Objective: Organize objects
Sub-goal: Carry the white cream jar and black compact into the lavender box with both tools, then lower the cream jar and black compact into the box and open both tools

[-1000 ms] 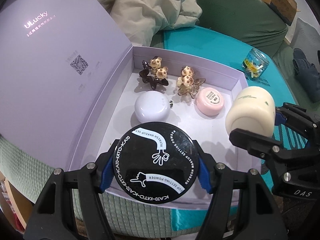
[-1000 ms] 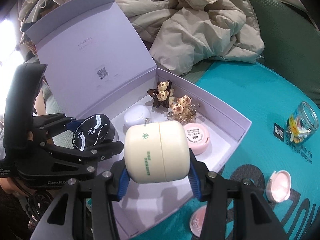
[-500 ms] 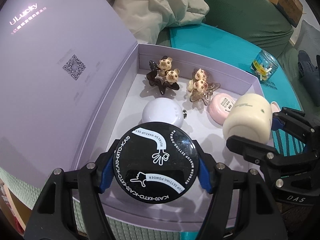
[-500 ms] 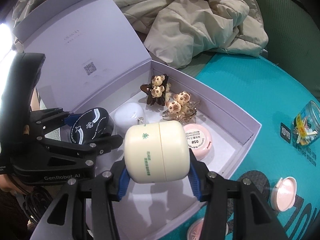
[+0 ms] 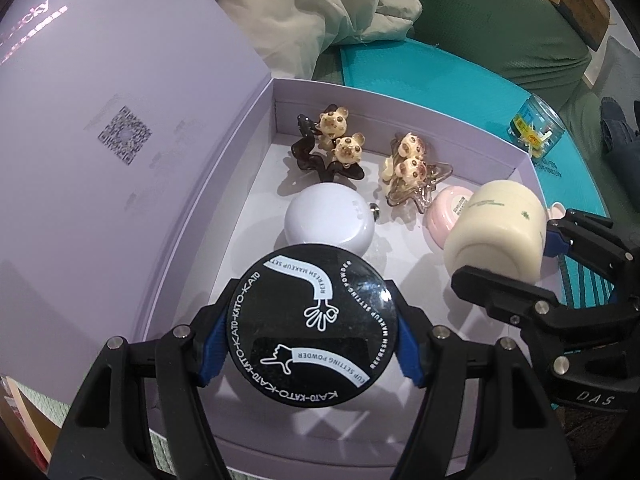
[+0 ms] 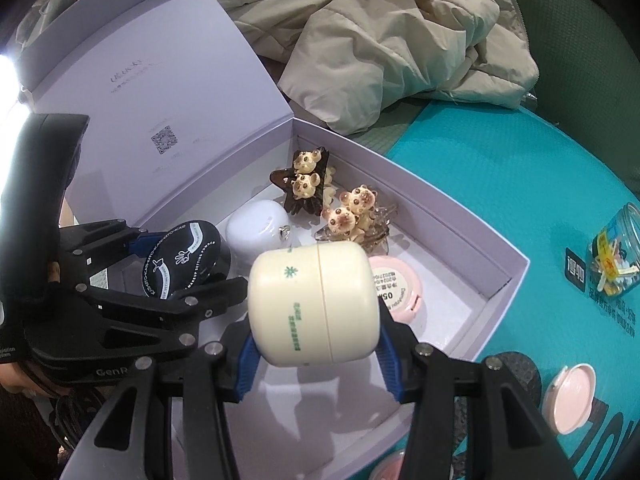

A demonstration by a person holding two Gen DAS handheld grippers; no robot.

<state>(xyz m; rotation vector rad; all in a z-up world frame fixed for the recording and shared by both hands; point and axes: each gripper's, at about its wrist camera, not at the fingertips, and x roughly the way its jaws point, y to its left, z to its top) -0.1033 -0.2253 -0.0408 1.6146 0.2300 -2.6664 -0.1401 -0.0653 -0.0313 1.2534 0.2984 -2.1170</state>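
While one lilac box (image 5: 400, 98) had drawn closer than a second before, it held two bear hair clips (image 5: 330, 146), one white case (image 5: 330, 222) and one pink compact (image 5: 442, 216). Above it, left gripper (image 5: 312, 330) fingers clamped the black powder jar (image 5: 312, 330); right gripper (image 6: 316, 310) fingers clamped the cream jar (image 6: 316, 310).

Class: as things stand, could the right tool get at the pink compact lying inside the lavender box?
Probably not yet. The right tool is shut on a cream jar, which hangs in front of the pink compact in the lavender box; the jar must be set down first.
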